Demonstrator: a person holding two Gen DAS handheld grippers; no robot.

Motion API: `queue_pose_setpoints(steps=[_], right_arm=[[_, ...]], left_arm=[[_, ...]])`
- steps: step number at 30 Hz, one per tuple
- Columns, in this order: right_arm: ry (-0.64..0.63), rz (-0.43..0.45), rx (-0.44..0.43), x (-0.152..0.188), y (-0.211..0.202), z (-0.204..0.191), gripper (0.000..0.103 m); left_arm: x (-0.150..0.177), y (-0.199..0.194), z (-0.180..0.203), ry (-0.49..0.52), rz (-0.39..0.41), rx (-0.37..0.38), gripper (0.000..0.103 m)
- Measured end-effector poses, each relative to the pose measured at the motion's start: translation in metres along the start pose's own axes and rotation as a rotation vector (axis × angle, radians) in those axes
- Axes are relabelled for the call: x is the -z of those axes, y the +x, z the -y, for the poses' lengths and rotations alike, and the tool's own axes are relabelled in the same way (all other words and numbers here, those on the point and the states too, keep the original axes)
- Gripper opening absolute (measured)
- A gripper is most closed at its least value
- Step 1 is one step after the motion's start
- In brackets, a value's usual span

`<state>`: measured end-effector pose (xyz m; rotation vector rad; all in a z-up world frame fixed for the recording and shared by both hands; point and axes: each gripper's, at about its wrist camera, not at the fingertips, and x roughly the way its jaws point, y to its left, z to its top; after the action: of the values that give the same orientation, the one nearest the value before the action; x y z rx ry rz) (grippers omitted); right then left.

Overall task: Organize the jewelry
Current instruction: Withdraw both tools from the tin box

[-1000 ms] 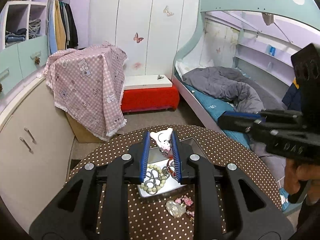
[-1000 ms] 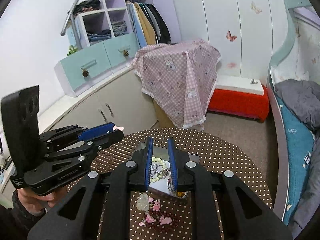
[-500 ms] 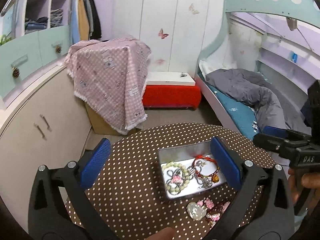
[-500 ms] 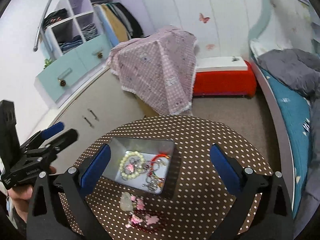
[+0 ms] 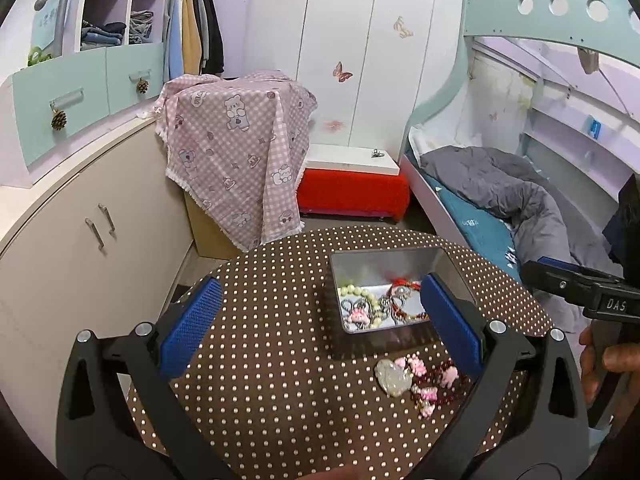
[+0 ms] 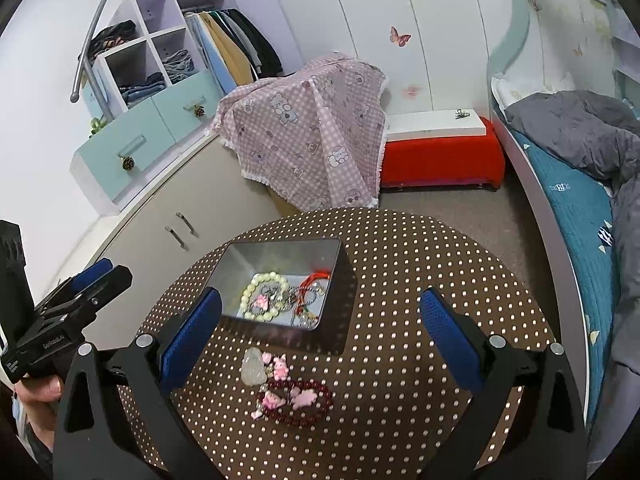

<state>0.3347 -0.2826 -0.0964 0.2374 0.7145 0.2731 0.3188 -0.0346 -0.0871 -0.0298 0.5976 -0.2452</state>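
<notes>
An open metal tin stands on the round brown polka-dot table. It holds a pale bead bracelet, a pink charm and a red cord bracelet. In front of the tin, loose on the cloth, lie a pale stone pendant, pink charms and a dark red bead bracelet. My left gripper hangs open and empty over the table, left of the tin. My right gripper is open and empty above the loose pile.
A beige cabinet runs along the left. Behind the table are a box under a pink checked cloth and a red bench. A bed with a grey blanket is at the right. A hand holds the right gripper.
Both grippers went from nearly shut to wide open. The left one let go of a pink-and-white charm, which now lies in the tin. Both drifted sideways and slightly down.
</notes>
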Motion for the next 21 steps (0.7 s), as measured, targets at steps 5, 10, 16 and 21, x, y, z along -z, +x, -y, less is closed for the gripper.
queue_pose_setpoints(steps=[5,10,16,21], right_arm=[[-0.009,-0.002,0.008,0.009,-0.005,-0.003,0.096],[-0.006,-0.014,0.015,0.018,-0.006,-0.003,0.096],[-0.007,-0.02,0.023,0.028,-0.009,-0.002,0.096],[-0.001,-0.037,0.034,0.037,-0.008,0.005,0.096]], left_arm=[[0.009,-0.001,0.001,0.005,-0.012,0.003,0.097],[0.021,0.001,0.003,0.012,-0.032,0.008,0.097],[0.036,0.007,0.011,0.034,-0.067,0.014,0.097],[0.049,0.016,0.02,0.053,-0.107,0.027,0.097]])
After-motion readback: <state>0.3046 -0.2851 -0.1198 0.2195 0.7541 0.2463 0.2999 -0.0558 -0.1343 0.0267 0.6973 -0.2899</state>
